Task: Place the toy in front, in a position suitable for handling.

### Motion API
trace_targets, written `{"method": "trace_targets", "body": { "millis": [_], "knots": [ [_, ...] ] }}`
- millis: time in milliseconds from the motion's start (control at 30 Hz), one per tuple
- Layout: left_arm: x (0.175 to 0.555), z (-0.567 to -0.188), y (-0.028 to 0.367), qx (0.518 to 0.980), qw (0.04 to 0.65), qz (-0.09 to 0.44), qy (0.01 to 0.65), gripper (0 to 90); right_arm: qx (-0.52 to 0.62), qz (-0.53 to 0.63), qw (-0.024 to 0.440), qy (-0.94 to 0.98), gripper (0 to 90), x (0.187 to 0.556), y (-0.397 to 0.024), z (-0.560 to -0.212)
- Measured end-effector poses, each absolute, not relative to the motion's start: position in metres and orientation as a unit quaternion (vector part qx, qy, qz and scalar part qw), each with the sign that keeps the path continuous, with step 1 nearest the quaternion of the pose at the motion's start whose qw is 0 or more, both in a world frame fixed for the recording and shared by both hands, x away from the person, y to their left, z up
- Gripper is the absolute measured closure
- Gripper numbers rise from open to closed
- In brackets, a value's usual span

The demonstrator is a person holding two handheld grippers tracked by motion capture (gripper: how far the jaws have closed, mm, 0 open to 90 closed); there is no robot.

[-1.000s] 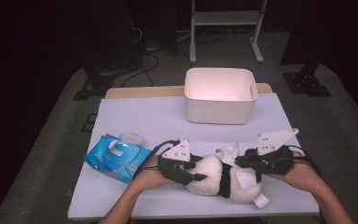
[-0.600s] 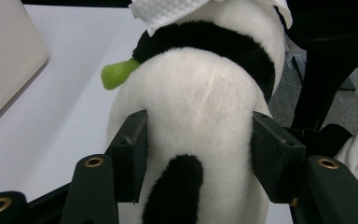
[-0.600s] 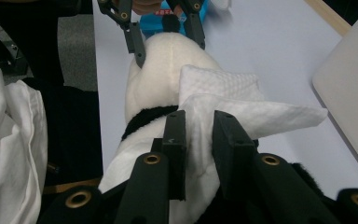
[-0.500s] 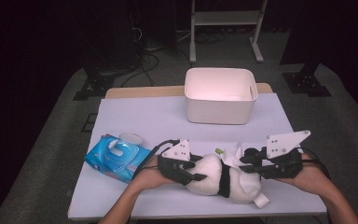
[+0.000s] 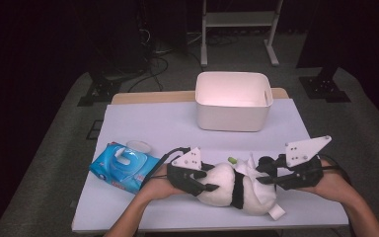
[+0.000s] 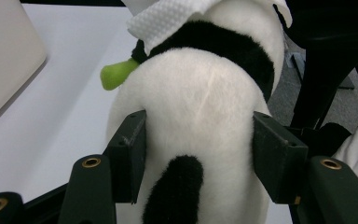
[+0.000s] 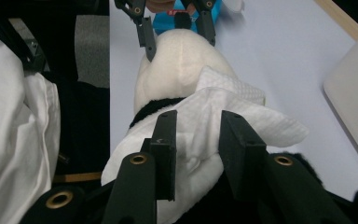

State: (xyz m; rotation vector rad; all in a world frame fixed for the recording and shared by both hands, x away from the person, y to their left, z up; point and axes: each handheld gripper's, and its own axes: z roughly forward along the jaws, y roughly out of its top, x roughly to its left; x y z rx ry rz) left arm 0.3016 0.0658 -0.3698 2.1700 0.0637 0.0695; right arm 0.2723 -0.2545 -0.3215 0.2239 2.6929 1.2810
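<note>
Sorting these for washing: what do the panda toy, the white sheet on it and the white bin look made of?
The panda toy looks like soft plush: short fuzzy pile, with a seam down its back. The white sheet seems a nonwoven wet wipe or paper towel, going by its dimpled embossing. The white bin looks like smooth matte plastic, with rounded moulded corners.

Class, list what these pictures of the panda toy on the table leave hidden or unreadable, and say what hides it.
- Panda toy: its face, high view; wipe and both grippers cover it.
- Wipes pack: label print, high view; too small.
- White bin: its floor, high view; washed out by glare.
</note>
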Motion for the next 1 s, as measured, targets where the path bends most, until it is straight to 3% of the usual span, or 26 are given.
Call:
{"method": "trace_targets", "body": {
  "millis": [467,700,1000],
  "knots": [
    [0.298,-0.369,0.064,0.886,0.461,0.036,0.022,41.2,0.070,0.415,0.058,0.905,67.7,0.286,-0.219,-0.333],
    [0.297,-0.368,0.063,0.887,0.460,0.038,0.022,41.4,0.077,0.402,0.060,0.910,79.1,0.288,-0.204,-0.337],
    [0.298,-0.368,0.066,0.886,0.461,0.045,0.032,44.1,0.093,0.413,0.081,0.902,81.6,0.281,-0.225,-0.327]
  ]
}}
